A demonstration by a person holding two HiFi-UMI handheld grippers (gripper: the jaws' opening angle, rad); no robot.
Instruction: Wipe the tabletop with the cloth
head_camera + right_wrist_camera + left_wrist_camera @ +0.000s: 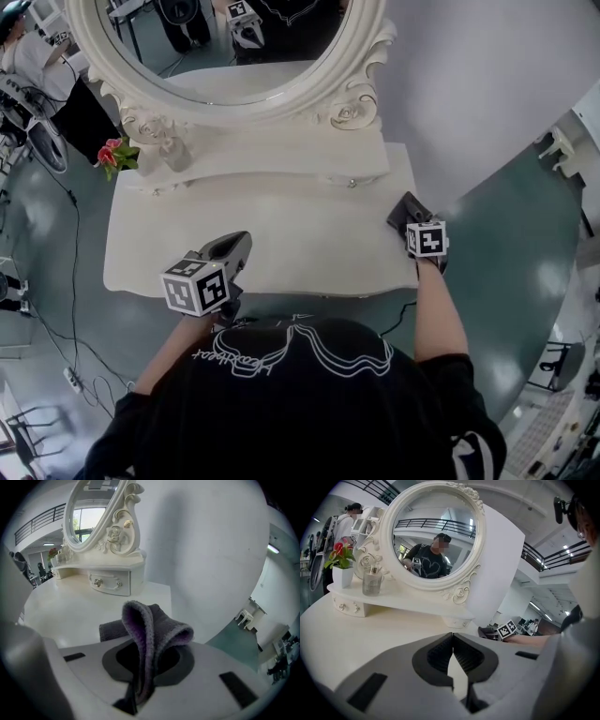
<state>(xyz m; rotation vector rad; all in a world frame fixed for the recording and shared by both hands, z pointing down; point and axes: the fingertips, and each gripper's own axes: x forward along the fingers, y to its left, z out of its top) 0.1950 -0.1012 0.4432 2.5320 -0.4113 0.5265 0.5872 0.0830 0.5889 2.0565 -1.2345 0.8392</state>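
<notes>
The white tabletop [281, 239] of a dressing table spreads below an oval mirror [225, 42]. A dark grey cloth [150, 630] is folded up between the jaws of my right gripper [410, 214], which is shut on it at the table's right edge; the cloth [407, 208] shows there as a dark fold. My left gripper [234, 246] hovers over the front left of the table, its jaws closed together with nothing between them [452, 651].
A small drawer shelf [272, 155] runs under the mirror. On its left stand a glass bottle [174, 150] and a pot of red flowers [114, 155]. A grey wall [487, 84] rises behind. A person [37, 66] stands at the far left.
</notes>
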